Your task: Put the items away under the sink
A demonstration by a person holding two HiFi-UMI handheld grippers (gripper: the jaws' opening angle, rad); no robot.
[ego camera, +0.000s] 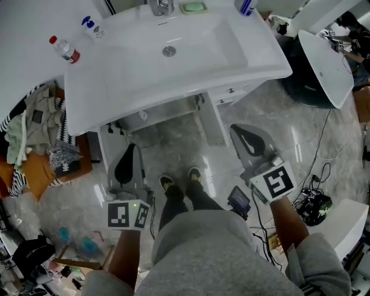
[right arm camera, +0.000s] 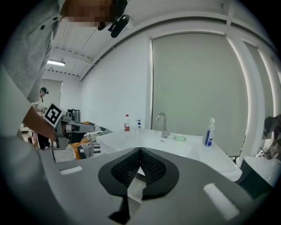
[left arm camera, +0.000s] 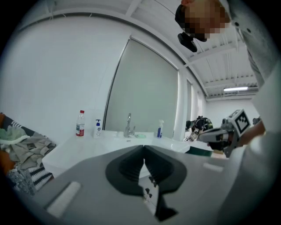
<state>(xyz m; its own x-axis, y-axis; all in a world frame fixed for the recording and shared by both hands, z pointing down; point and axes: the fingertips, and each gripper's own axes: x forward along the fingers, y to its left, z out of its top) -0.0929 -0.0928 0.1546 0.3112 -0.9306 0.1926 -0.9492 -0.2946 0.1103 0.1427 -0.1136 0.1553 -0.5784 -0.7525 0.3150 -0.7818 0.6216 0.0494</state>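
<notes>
Holding left gripper (ego camera: 132, 149) and right gripper (ego camera: 240, 130) low in frame, fingers together, nothing between. Red-capped clear bottle (ego camera: 65, 50), white pump bottle (ego camera: 92, 26) and blue spray bottle (ego camera: 246, 6) stand on white sink bench (ego camera: 173, 69), upper frame. Under-sink cabinet (ego camera: 173, 130) is open below, likely for stowing.

The open cabinet (ego camera: 173, 130) under the sink (ego camera: 133, 87) is passable; a clothes pile (ego camera: 34, 121) crowds its left.

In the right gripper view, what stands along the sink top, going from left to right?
red-capped bottle → white pump bottle → faucet → green soap dish → blue-labelled spray bottle
</notes>
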